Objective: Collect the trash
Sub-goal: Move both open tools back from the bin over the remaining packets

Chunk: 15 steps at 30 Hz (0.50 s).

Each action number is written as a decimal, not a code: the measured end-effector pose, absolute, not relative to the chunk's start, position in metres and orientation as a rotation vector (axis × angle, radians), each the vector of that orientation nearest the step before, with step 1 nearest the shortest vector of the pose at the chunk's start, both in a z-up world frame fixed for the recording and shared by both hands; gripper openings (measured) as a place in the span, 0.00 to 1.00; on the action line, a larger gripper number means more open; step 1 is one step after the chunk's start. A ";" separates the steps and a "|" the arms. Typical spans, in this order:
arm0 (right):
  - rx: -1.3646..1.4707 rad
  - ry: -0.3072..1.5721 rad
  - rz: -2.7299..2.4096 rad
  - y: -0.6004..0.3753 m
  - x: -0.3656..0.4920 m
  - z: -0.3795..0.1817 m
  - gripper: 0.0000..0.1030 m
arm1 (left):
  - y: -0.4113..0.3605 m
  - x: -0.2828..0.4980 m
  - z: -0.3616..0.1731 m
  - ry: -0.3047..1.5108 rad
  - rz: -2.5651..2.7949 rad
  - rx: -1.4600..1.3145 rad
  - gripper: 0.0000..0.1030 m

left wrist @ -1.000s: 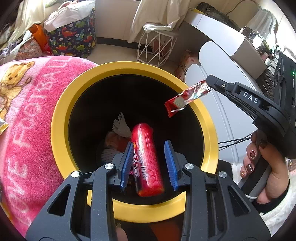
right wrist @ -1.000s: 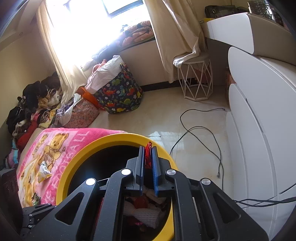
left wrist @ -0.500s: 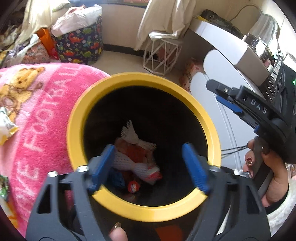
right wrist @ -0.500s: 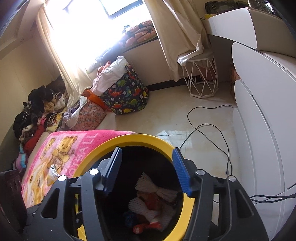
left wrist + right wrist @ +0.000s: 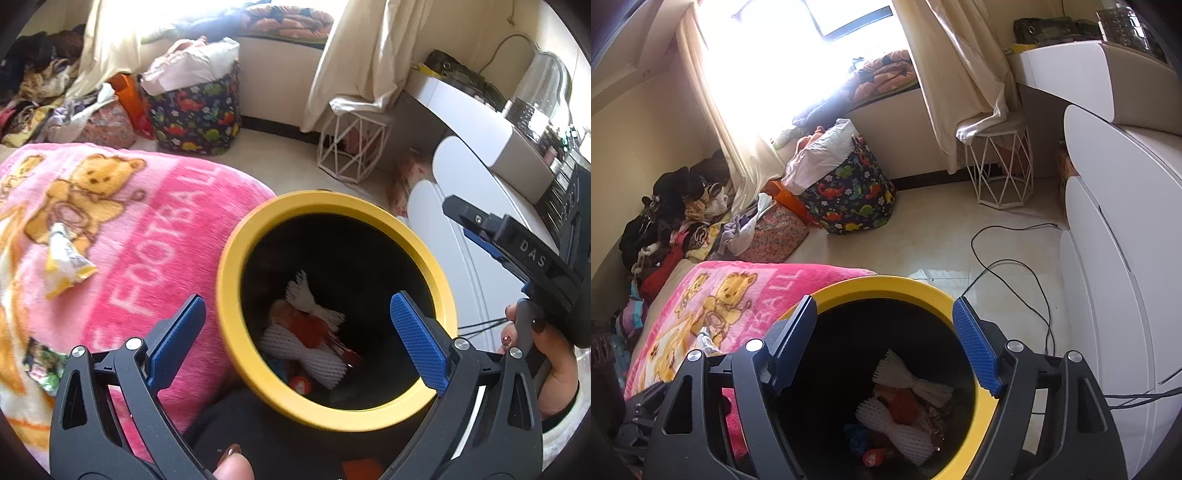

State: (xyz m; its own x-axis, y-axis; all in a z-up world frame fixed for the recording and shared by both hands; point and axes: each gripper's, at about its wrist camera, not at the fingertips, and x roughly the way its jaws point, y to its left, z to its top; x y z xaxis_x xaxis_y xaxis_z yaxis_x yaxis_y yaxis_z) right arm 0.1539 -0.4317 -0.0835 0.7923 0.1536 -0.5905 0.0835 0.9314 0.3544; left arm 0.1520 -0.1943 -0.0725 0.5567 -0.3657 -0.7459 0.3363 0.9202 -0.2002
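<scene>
A black bin with a yellow rim [image 5: 334, 201] stands beside the bed; it also shows in the right wrist view [image 5: 882, 284]. Inside lie white foam nets [image 5: 306, 354], red wrappers and other trash [image 5: 901, 402]. My left gripper [image 5: 295, 336] is open and empty above the bin's near edge. My right gripper [image 5: 886, 347] is open and empty over the bin mouth; it shows at the right of the left wrist view [image 5: 491, 236]. A yellow-white crumpled wrapper [image 5: 64, 260] and a green-patterned wrapper [image 5: 42, 363] lie on the pink blanket [image 5: 155, 221].
A dinosaur-print laundry basket [image 5: 849, 192] and piles of clothes [image 5: 676, 218] stand by the window. A white wire stool [image 5: 1001, 166] stands on the floor. White cabinets [image 5: 1123, 258] line the right. A black cable [image 5: 1008, 269] lies on the floor.
Both grippers opened and let go: the red tube from the left and the red-white wrapper from the right dropped into the bin. Both grippers have pulled back and up.
</scene>
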 end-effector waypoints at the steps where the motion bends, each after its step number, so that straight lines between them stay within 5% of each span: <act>1: 0.376 0.658 0.043 -0.429 0.154 -0.083 0.72 | -0.192 0.152 -0.070 0.882 -0.406 -0.033 0.89; 15: 0.323 0.666 0.144 -0.389 0.157 -0.073 0.75 | -0.148 0.154 -0.058 0.836 -0.300 -0.074 0.89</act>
State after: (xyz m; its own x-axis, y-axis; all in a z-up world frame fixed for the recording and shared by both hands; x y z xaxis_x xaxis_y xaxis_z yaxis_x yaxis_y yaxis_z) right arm 0.1573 -0.3888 -0.0730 0.7787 0.2330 -0.5825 -0.0278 0.9404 0.3391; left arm 0.1539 -0.1477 -0.0583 0.6314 -0.2902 -0.7191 0.2327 0.9555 -0.1813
